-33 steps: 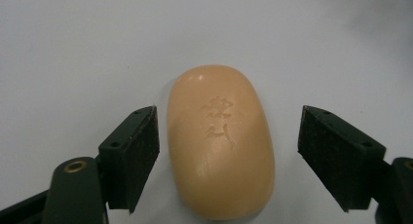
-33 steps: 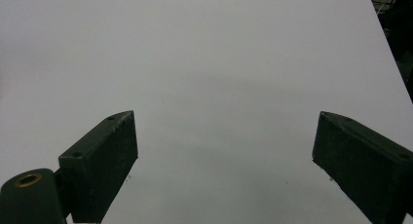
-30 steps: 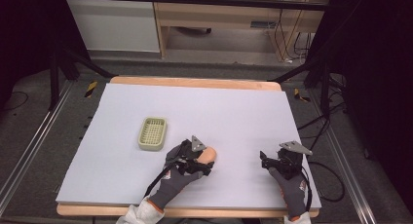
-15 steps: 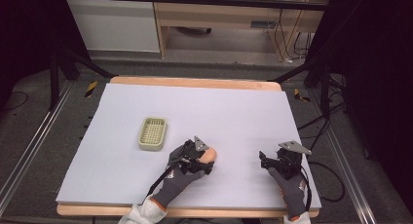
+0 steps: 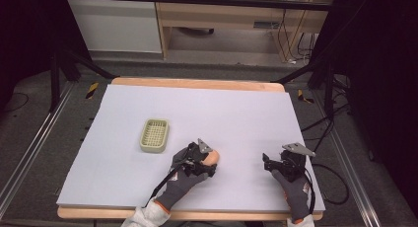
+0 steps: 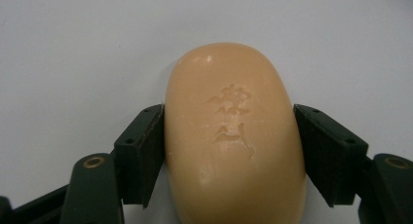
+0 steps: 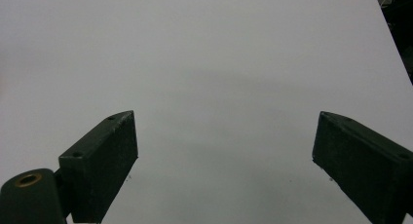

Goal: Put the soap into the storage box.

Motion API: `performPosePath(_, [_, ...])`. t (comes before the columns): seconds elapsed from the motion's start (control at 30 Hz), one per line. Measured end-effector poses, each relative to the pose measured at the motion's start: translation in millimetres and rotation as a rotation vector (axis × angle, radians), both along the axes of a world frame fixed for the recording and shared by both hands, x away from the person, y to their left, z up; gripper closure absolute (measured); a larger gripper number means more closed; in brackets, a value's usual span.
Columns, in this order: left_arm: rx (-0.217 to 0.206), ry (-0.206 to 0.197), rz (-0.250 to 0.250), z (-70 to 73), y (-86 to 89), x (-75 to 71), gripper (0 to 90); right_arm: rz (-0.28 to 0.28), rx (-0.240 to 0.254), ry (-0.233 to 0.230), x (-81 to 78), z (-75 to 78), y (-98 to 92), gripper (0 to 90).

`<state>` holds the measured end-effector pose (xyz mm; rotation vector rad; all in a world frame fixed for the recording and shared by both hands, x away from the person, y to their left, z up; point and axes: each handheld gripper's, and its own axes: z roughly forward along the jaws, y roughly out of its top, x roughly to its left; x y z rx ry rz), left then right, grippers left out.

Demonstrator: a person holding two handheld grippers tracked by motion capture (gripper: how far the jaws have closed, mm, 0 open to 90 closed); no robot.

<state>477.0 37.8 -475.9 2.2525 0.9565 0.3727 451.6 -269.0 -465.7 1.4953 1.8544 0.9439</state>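
Pale lavender tabletop, with peach soap bar pinched crosswise by left gripper, long axis straight ahead, green soap dish off its left, right gripper gaping, idle.

On the table there is one bar of orange soap, at near centre, and one pale green slotted soap dish to its left. There are two grippers: the left gripper and the right gripper.
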Motion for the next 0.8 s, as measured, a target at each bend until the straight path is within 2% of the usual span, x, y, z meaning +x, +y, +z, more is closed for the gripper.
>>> performPosePath(0.47, [0.013,-0.001,-0.001,0.9,-1.6,-0.3,31.4,-0.005,0.011,0.002,-0.1,0.4,-0.5,9.6])
performPosePath(0.8, [-0.017,-0.015,-0.020,13.7,3.1,-2.1,31.6,-0.007,0.008,0.002,0.1,0.0,-1.2,9.6])
